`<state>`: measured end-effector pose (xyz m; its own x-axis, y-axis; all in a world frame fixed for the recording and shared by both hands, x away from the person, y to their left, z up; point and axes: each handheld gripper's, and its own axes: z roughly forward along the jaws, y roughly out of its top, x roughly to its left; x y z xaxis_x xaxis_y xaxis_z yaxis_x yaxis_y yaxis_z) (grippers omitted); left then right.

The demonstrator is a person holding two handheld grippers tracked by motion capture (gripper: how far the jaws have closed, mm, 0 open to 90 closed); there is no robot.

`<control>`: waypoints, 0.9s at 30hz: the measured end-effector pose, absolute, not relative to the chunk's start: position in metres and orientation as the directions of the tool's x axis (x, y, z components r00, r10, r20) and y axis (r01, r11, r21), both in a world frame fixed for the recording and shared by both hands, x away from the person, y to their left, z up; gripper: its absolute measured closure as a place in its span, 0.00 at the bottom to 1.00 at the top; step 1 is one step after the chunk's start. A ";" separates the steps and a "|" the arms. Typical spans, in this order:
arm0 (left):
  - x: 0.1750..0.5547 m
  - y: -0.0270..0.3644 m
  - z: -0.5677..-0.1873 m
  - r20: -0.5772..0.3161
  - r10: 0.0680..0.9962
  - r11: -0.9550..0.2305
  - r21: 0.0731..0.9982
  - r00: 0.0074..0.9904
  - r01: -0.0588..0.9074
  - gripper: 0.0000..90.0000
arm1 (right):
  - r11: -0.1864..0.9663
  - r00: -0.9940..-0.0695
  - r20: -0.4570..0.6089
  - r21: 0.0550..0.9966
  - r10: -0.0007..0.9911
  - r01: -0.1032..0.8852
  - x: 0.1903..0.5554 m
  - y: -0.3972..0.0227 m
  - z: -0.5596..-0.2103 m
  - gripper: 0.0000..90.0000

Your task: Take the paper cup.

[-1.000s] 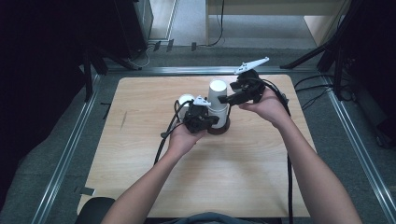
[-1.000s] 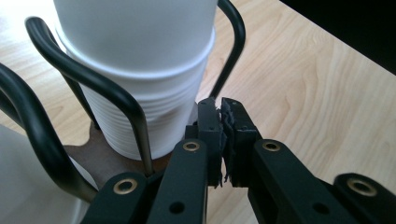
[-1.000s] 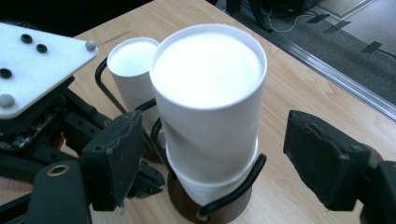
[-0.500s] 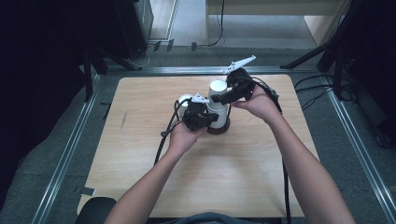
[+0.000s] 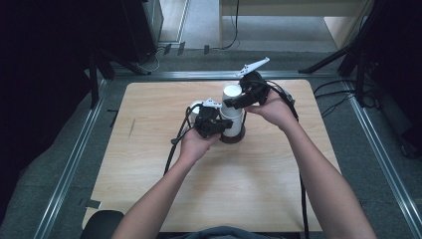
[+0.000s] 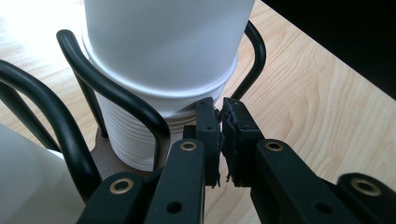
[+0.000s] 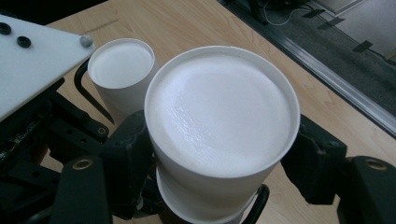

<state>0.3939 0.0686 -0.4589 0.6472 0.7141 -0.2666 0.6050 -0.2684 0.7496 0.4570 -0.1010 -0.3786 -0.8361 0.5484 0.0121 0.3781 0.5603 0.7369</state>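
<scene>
A stack of upturned white paper cups (image 5: pixel 233 122) stands in a black wire holder (image 6: pixel 116 100) on a round brown base (image 5: pixel 234 140) at mid-table. My right gripper (image 5: pixel 232 103) reaches in from the right. Its jaws have just been closing, and they now press both sides of the top cup (image 7: pixel 222 112). My left gripper (image 6: pixel 220 105) is shut low in front of the stack. Its tips meet the holder's wire, and I cannot tell whether they pinch it.
A second upturned white cup (image 7: pixel 121 65) stands just behind the left gripper (image 5: pixel 211 122), left of the stack. The wooden table (image 5: pixel 164 199) has a metal frame around it. Cables trail from both grippers toward the person.
The right gripper has slid left onto the top cup and its jaws have come in against it. The left gripper has stayed put.
</scene>
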 end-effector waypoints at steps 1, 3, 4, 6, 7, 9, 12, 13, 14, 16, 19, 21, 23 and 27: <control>0.394 0.069 -0.459 -0.267 0.714 -0.268 0.750 0.647 0.605 0.95 | 0.560 -0.836 0.012 0.737 0.548 0.378 0.457 -0.101 -0.379 0.34; 0.394 0.067 -0.458 -0.240 0.716 -0.287 0.754 0.655 0.591 0.95 | 0.566 -0.835 0.008 0.731 0.550 0.380 0.456 -0.100 -0.377 0.35; 0.393 0.067 -0.458 -0.240 0.715 -0.289 0.753 0.656 0.591 0.94 | 0.572 -0.836 0.005 0.727 0.548 0.379 0.456 -0.099 -0.375 0.35; 0.393 0.067 -0.459 -0.243 0.712 -0.290 0.753 0.658 0.591 0.93 | 0.568 -0.836 0.003 0.733 0.548 0.374 0.456 -0.099 -0.372 0.35; 0.393 0.067 -0.459 -0.245 0.713 -0.285 0.755 0.657 0.591 0.93 | 0.569 -0.836 -0.002 0.733 0.549 0.372 0.455 -0.099 -0.371 0.35; 0.393 0.067 -0.459 -0.242 0.712 -0.286 0.757 0.659 0.587 0.92 | 0.572 -0.840 -0.014 0.738 0.542 0.357 0.454 -0.099 -0.367 0.36; 0.393 0.067 -0.460 -0.244 0.710 -0.284 0.759 0.660 0.586 0.92 | 0.568 -0.839 -0.008 0.740 0.544 0.361 0.453 -0.100 -0.361 0.36; 0.393 0.067 -0.460 -0.245 0.711 -0.282 0.760 0.659 0.586 0.92 | 0.569 -0.840 -0.008 0.740 0.543 0.360 0.453 -0.100 -0.358 0.36; 0.393 0.067 -0.460 -0.248 0.707 -0.281 0.762 0.663 0.584 0.91 | 0.564 -0.842 -0.003 0.744 0.539 0.358 0.452 -0.101 -0.352 0.36; 0.393 0.067 -0.460 -0.242 0.706 -0.285 0.763 0.666 0.580 0.89 | 0.560 -0.840 0.004 0.744 0.542 0.365 0.451 -0.102 -0.347 0.36; 0.393 0.066 -0.460 -0.241 0.704 -0.289 0.763 0.669 0.578 0.89 | 0.565 -0.830 -0.004 0.735 0.558 0.376 0.450 -0.104 -0.339 0.36; 0.393 0.066 -0.460 -0.240 0.705 -0.288 0.764 0.668 0.578 0.89 | 0.563 -0.832 0.000 0.736 0.555 0.376 0.448 -0.107 -0.332 0.36; 0.393 0.066 -0.460 -0.246 0.705 -0.282 0.763 0.665 0.582 0.89 | 0.560 -0.833 0.000 0.740 0.553 0.372 0.446 -0.109 -0.325 0.37; 0.392 0.067 -0.459 -0.237 0.703 -0.293 0.762 0.670 0.577 0.86 | 0.546 -0.829 0.000 0.752 0.559 0.368 0.440 -0.117 -0.312 0.37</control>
